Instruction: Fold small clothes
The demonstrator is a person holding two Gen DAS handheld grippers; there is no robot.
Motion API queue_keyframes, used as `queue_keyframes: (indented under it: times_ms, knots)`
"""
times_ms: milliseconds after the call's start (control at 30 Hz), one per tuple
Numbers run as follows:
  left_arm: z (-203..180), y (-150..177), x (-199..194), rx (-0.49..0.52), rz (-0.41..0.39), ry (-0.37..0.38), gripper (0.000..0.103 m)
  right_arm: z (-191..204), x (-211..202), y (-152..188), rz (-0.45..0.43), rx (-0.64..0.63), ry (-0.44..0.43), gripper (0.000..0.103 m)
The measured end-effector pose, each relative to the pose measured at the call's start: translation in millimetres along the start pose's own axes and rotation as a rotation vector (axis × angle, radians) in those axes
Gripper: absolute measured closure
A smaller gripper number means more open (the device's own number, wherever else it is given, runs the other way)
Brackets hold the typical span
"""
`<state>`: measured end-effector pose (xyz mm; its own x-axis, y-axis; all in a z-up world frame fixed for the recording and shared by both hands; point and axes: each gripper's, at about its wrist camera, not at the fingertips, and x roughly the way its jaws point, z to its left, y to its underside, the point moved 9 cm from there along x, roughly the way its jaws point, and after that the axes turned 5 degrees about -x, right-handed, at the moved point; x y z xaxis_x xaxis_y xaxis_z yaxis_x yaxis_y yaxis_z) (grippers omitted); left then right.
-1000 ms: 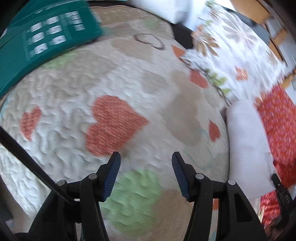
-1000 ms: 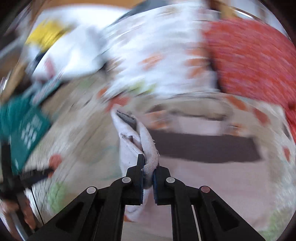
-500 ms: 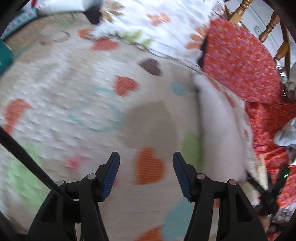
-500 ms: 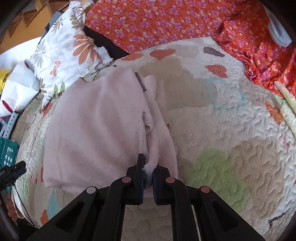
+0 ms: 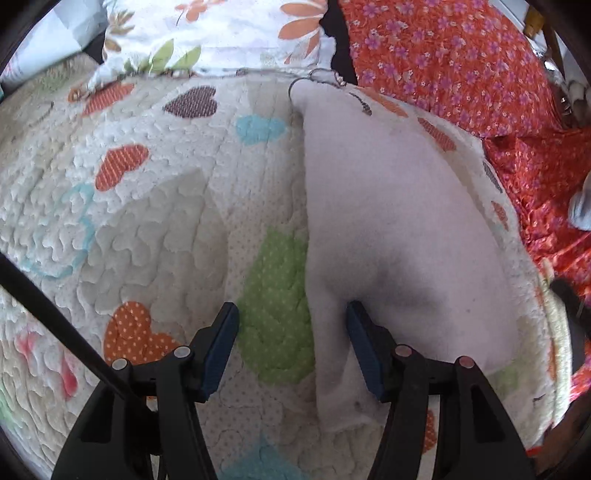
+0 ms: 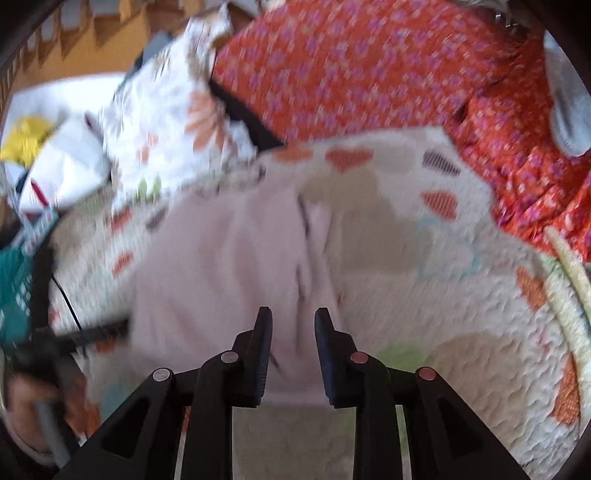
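Note:
A pale pink garment [image 5: 399, 206] lies folded flat on the heart-patterned quilt [image 5: 147, 229]. In the left wrist view my left gripper [image 5: 291, 317] hangs open over the garment's left edge, one finger over the quilt and the other finger over the cloth, with nothing gripped. In the right wrist view the same pink garment [image 6: 229, 266] lies spread under my right gripper [image 6: 293, 321]. Its jaws are opening, and the folded edge they held lies loose between them, free of the pads.
A white floral pillow [image 5: 207, 33] and an orange flowered cloth [image 5: 461, 66] lie along the quilt's far side. A teal box [image 6: 14, 280] and a white bag [image 6: 66, 162] sit at the left. A cream cord [image 6: 569, 273] lies at the right edge.
My right gripper carried the pink fold across, laid it down on the garment and let go. My left gripper swept over the quilt to the garment's left edge, staying open.

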<state>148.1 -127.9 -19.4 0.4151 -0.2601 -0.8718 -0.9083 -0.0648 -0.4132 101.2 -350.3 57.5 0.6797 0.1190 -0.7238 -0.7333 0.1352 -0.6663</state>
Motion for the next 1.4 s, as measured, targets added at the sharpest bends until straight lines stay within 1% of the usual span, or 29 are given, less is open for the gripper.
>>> queue_keyframes:
  times_ms: [133,200,233,267,300,367,400,433,467,567,600,633,667,733,767,800,867,933,967,1000,1033,1067,1133,1167,1233,1300,1333,1367,1400]
  knots:
    - [-0.2,2.8,-2.8,0.006,-0.025,-0.031,0.043,23.4,28.4,-42.0,0.006,0.031,-0.14,0.078]
    - [0.6,4.1,-4.0,-0.009,-0.031,-0.034,0.043,56.8,54.7,-59.3,0.051,0.04,-0.298,0.078]
    - [1.5,5.5,-5.3,-0.015,-0.036,-0.035,0.043,74.1,67.5,-63.4,0.088,0.05,-0.385,0.078]
    - [0.2,5.5,-4.7,-0.02,-0.038,-0.036,0.043,101.2,89.1,-66.2,0.163,0.057,-0.507,0.078]
    - [0.7,6.5,-5.4,-0.027,-0.04,-0.035,0.043,118.9,105.8,-67.1,0.21,0.053,-0.565,0.078]
    - [0.7,6.9,-5.6,-0.033,-0.045,-0.036,0.043,141.7,136.7,-64.5,0.292,0.048,-0.613,0.078]
    - [2.0,6.8,-6.2,-0.04,-0.05,-0.038,0.043,150.6,163.7,-61.0,0.353,0.058,-0.607,0.079]
    - [3.4,6.7,-6.7,-0.047,-0.052,-0.034,0.043,149.7,180.0,-60.6,0.368,0.056,-0.557,0.083]
    - [4.5,7.0,-6.7,-0.053,-0.048,-0.033,0.043,143.0,200.8,-62.2,0.37,0.042,-0.45,0.101]
    - [5.0,5.4,-10.6,-0.047,-0.015,0.002,0.044,126.7,213.5,-81.0,0.309,0.03,-0.29,0.103]
    - [5.3,5.1,-13.4,-0.05,0.0,0.026,0.046,114.5,202.0,-94.0,0.248,0.011,-0.177,0.102]
    - [6.4,4.4,-18.7,-0.059,0.01,0.058,0.046,105.2,190.4,-102.1,0.203,-0.005,-0.11,0.09]
    - [9.0,2.3,-26.8,-0.074,0.008,0.092,0.046,96.3,176.7,-108.9,0.16,-0.015,-0.084,0.073]
    - [13.5,-2.2,-37.5,-0.089,-0.009,0.117,0.046,76.0,141.4,-110.8,0.116,-0.006,-0.124,0.06]
    - [14.7,-4.4,-40.4,-0.091,-0.015,0.122,0.046,65.7,127.6,-106.6,0.112,-0.003,-0.122,0.059]
    - [15.3,-7.7,-41.6,-0.09,-0.018,0.128,0.045,51.3,110.2,-96.8,0.112,-0.002,-0.108,0.057]
    - [15.4,-13.3,-39.2,-0.092,-0.022,0.119,0.045,28.6,88.9,-72.9,0.126,0.011,-0.092,0.046]
    - [10.7,-16.6,-35.9,-0.095,-0.024,0.12,0.045,13.6,70.8,-34.9,0.162,0.045,-0.111,0.046]
    - [5.3,-16.8,-33.0,-0.087,-0.016,0.122,0.045,12.5,68.2,-25.0,0.174,0.051,-0.12,0.051]
    - [-1.8,-14.1,-29.2,-0.064,-0.004,0.11,0.045,14.5,65.9,-4.1,0.207,0.046,-0.136,0.063]
    - [-6.8,-9.2,-26.6,-0.034,0.006,0.084,0.045,5.0,65.7,4.1,0.23,0.042,-0.138,0.092]
    - [-12.1,-1.4,-20.8,0.016,0.028,0.033,0.045,1.7,69.0,17.0,0.265,0.04,-0.119,0.096]
    - [-17.2,17.4,-7.7,0.105,0.079,-0.057,0.045,-7.2,71.7,44.9,0.303,0.062,-0.086,0.096]
    - [-17.5,18.5,-10.2,0.117,0.06,-0.067,0.045,-11.3,71.0,50.7,0.295,0.073,-0.086,0.099]
    - [-15.9,18.6,-19.7,0.123,0.086,-0.078,0.046,-16.0,66.2,49.3,0.295,0.066,-0.068,0.1]
    - [-12.0,12.4,-35.5,0.057,0.082,0.005,0.051,-20.6,54.6,38.3,0.261,0.076,-0.051,0.099]
    - [-7.7,5.6,-44.8,0.015,0.057,0.052,0.051,-23.5,49.1,31.3,0.225,0.083,-0.056,0.091]
    - [-3.6,0.6,-48.5,-0.009,0.035,0.067,0.048,-26.8,45.0,24.9,0.191,0.099,-0.068,0.081]
    - [2.4,-6.5,-51.3,-0.037,0.006,0.074,0.038,-31.0,43.3,18.8,0.166,0.132,-0.099,0.07]
